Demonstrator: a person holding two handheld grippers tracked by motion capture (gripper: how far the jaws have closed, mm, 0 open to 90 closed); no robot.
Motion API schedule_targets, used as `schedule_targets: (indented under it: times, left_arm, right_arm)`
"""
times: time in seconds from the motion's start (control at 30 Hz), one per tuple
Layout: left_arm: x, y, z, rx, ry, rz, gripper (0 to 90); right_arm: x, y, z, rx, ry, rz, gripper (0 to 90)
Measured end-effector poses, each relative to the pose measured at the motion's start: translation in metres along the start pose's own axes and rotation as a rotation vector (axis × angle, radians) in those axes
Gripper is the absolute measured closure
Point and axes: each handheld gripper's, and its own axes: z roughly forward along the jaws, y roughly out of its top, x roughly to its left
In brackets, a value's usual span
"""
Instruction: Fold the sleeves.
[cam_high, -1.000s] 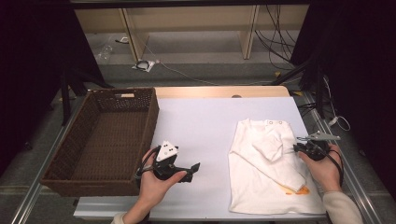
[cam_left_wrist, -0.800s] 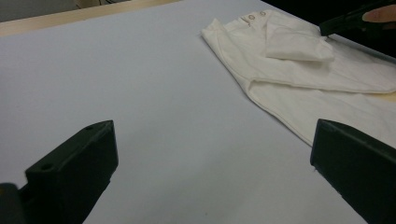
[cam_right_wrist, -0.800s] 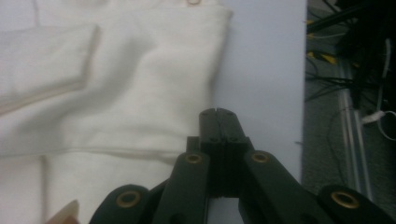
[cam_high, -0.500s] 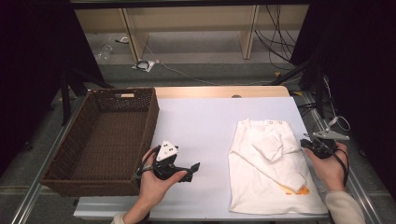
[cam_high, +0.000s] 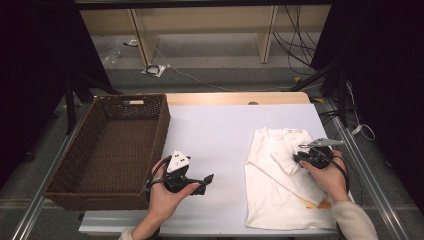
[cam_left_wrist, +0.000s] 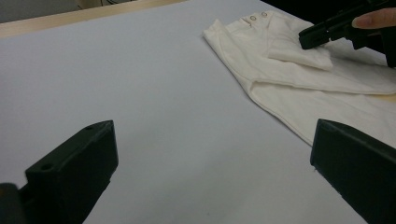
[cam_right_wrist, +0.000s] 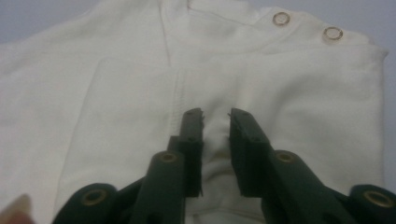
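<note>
High view: the white garment (cam_high: 285, 185) lay flat on the table (cam_high: 220, 130), right of the wicker basket (cam_high: 107, 145); the right gripper (cam_high: 300, 156) sat over its folded sleeve, while the left gripper (cam_high: 207, 179) rested beside the basket.
Left gripper view: jaws spread wide over bare table, garment (cam_left_wrist: 299, 79) well ahead.
Right gripper view: jaws nearly together, a ridge of garment (cam_right_wrist: 116, 93) fabric between them, below two snaps (cam_right_wrist: 281, 18).

Black two-jaw left gripper (cam_high: 207, 178) wears a white-grey three-cornered plate; right gripper (cam_high: 298, 157) black, cream sleeve.
</note>
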Motion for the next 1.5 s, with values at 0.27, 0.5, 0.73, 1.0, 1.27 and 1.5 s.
schedule_targets:
  times: [0.27, 0.5, 0.73, 1.0, 1.27, 1.5]
  left_arm:
    - [-0.001, 0.0, 0.0, 0.003, -0.002, 0.0, 0.5]
    - [-0.001, 0.0, 0.0, 0.002, -0.002, 0.001, 0.5]
    - [-0.001, 0.0, 0.0, 0.002, -0.003, 0.001, 0.4]
    - [-0.002, 0.0, 0.0, 0.001, -0.003, 0.003, 0.4]
    - [-0.001, 0.0, 0.0, 0.003, -0.006, 0.001, 0.4]
    - [-0.003, -0.001, 0.0, 0.005, -0.009, 0.005, 0.4]
  right_arm:
    - [0.008, 0.001, -0.002, -0.006, -0.048, -0.118, 87.0]
    - [0.022, 0.008, -0.017, -0.103, -0.033, -0.191, 87.0]
    - [0.047, 0.009, -0.03, -0.195, 0.07, -0.225, 87.0]
    - [0.078, 0.003, -0.036, -0.213, 0.212, -0.284, 87.0]
    - [0.097, -0.001, -0.029, -0.163, 0.322, -0.31, 85.6]
    - [0.101, 0.0, -0.035, -0.17, 0.325, -0.314, 82.0]
